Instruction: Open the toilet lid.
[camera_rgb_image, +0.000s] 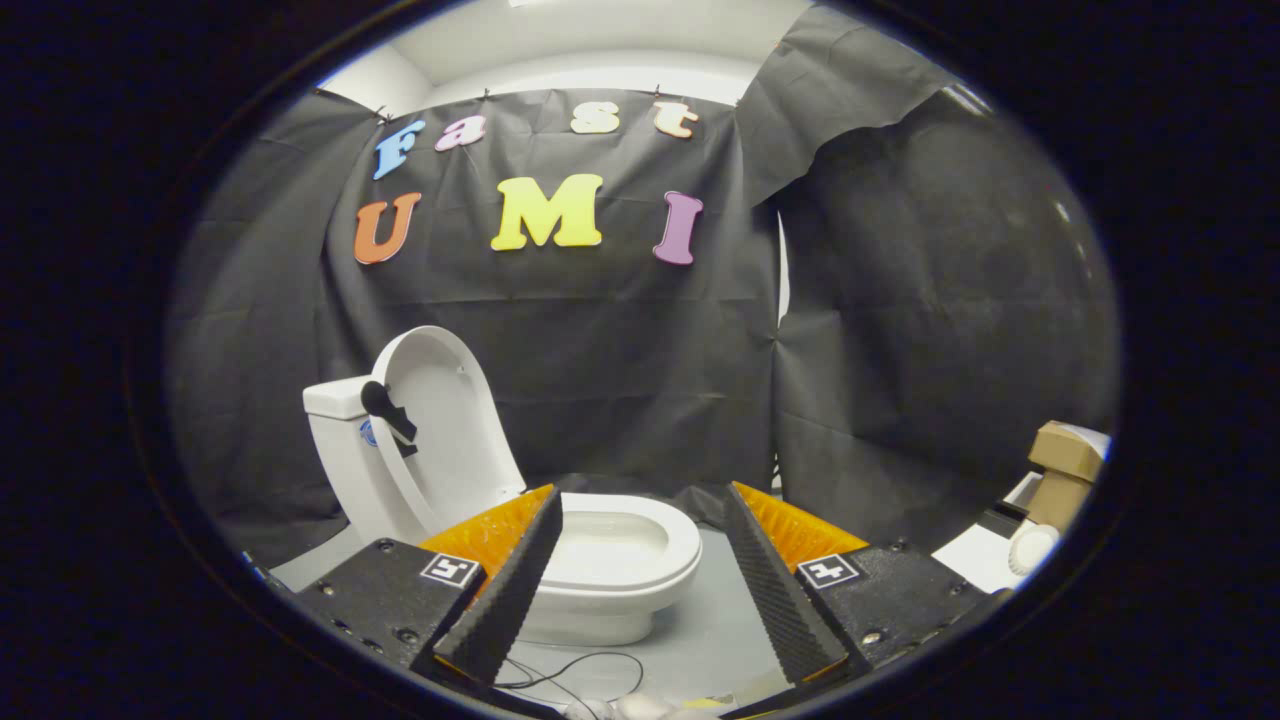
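Observation:
A small white toilet (610, 560) stands on the grey surface just ahead of my fingers. Its lid (440, 420) is raised and leans back against the white tank (345, 450). The oval seat and bowl lie bare below it. A black flush handle (385, 408) sticks out from the tank beside the lid. My gripper (640, 505) is open, its two fingers spread wide, with the bowl showing between them and a little beyond. Nothing is held between the fingers.
Black cloth closes the booth behind and to the right of the toilet. Cardboard boxes (1065, 465) and white objects (1030, 548) sit at the right. A thin black cable (580, 668) lies on the grey floor (705, 630) below the fingers.

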